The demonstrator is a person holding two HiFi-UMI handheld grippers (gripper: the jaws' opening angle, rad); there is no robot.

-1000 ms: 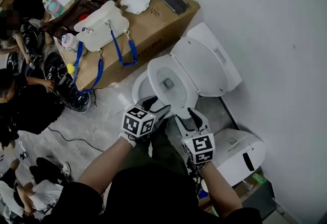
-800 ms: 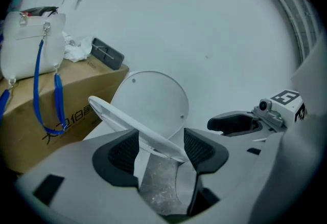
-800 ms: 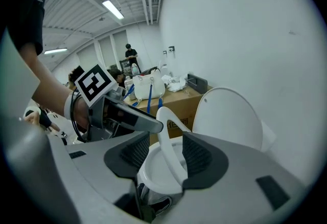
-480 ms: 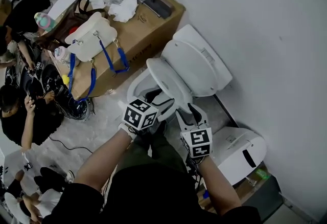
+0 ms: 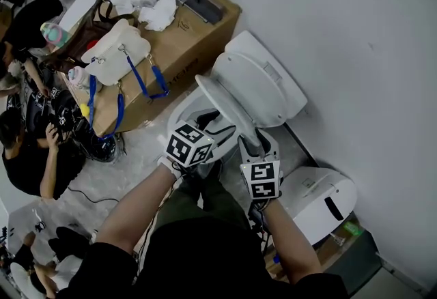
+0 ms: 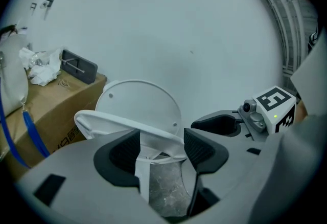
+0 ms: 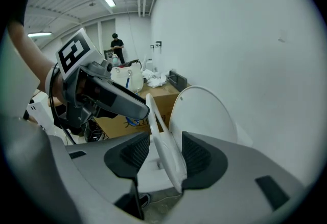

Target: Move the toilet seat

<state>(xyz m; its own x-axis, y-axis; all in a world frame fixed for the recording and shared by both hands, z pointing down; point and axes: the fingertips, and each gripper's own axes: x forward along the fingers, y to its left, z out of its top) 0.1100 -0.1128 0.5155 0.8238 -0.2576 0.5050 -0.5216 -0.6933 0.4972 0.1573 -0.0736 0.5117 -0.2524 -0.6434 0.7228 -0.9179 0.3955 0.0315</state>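
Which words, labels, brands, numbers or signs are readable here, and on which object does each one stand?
No text can be read with certainty.
Cardboard box: dark print on its side, too small and blurred to read.
Marker cube at left and marker cube at right: black-and-white square patterns, no words.
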